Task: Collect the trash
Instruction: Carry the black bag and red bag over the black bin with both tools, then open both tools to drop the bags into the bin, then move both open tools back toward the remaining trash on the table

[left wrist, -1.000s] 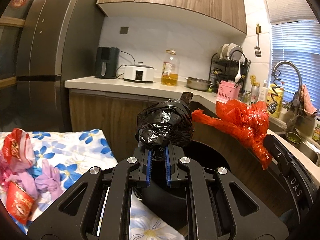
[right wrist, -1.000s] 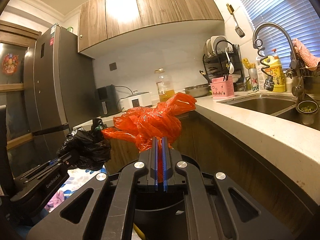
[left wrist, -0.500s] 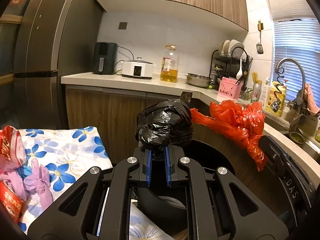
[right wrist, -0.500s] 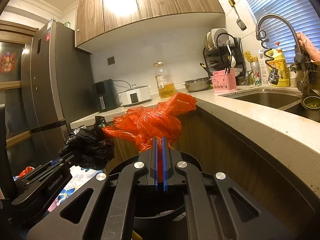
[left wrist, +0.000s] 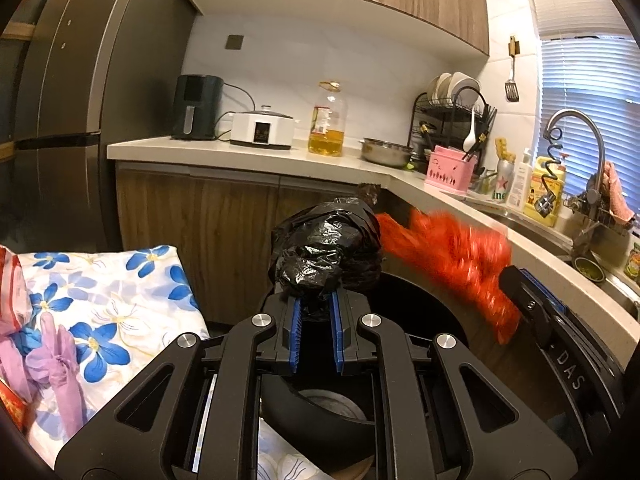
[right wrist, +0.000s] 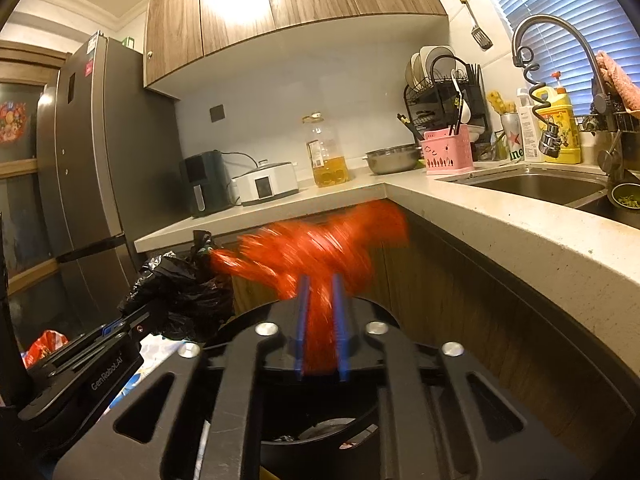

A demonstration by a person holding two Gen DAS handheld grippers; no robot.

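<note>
My left gripper (left wrist: 316, 304) is shut on a crumpled black plastic bag (left wrist: 328, 254), held above the black round trash bin (left wrist: 424, 300). The right gripper (right wrist: 320, 284) has its blue pads parted, and a red plastic bag (right wrist: 320, 248) sits blurred between them, dropping toward the bin (right wrist: 320, 432). The red bag (left wrist: 452, 256) also shows blurred in the left wrist view, to the right of the black bag. The black bag (right wrist: 180, 296) and left gripper show at the left in the right wrist view.
A floral cloth (left wrist: 112, 292) with purple gloves (left wrist: 56, 368) and red wrappers (left wrist: 12, 276) lies at left. The counter (right wrist: 500, 224) wraps around the bin, with sink (right wrist: 540, 188), oil bottle (left wrist: 328, 124), cooker (left wrist: 262, 128) and dish rack (left wrist: 452, 120). A fridge (left wrist: 52, 100) stands left.
The right gripper's pads have parted and the red bag is now blurred and slipping down. Both grippers have lowered slightly toward the bin. The left still holds the black bag.
</note>
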